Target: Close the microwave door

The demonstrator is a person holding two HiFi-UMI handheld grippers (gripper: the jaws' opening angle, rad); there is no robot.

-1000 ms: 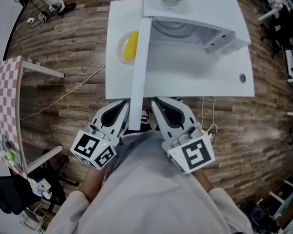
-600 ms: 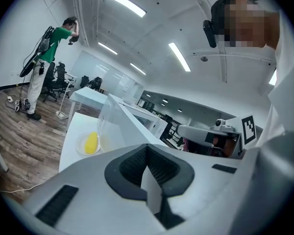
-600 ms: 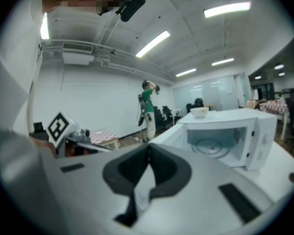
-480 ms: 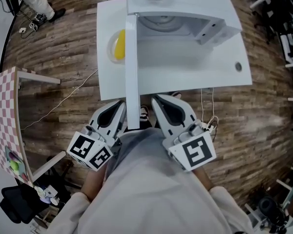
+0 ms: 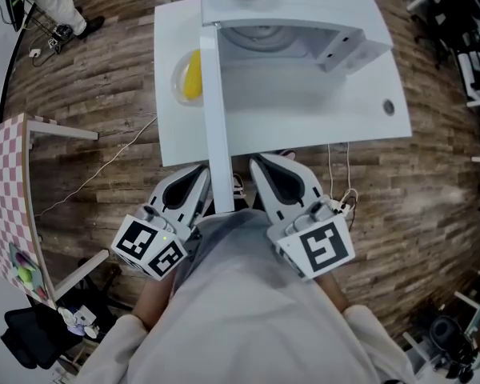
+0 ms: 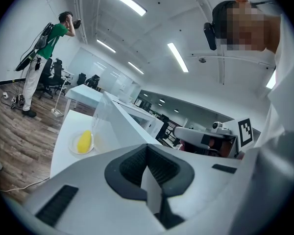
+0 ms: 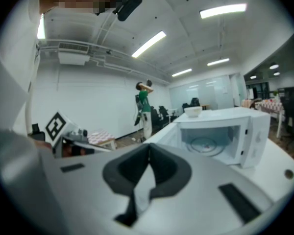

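Head view: over the last second the microwave [image 5: 304, 22] on the white table [image 5: 320, 126] has only drifted slightly in frame. Its door [image 5: 216, 110] still stands wide open, jutting toward the person, so closing has not begun. The door's free end lies between the left gripper [image 5: 198, 171] and right gripper [image 5: 261, 165], both held near the chest with jaws pressed together on nothing; whether either touches the door cannot be told.

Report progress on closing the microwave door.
Nothing done: the door stands wide open, the microwave cavity showing. Nothing in hand: left hand-held gripper and right hand-held gripper are shut, empty, near the body. Left: swing the door shut.
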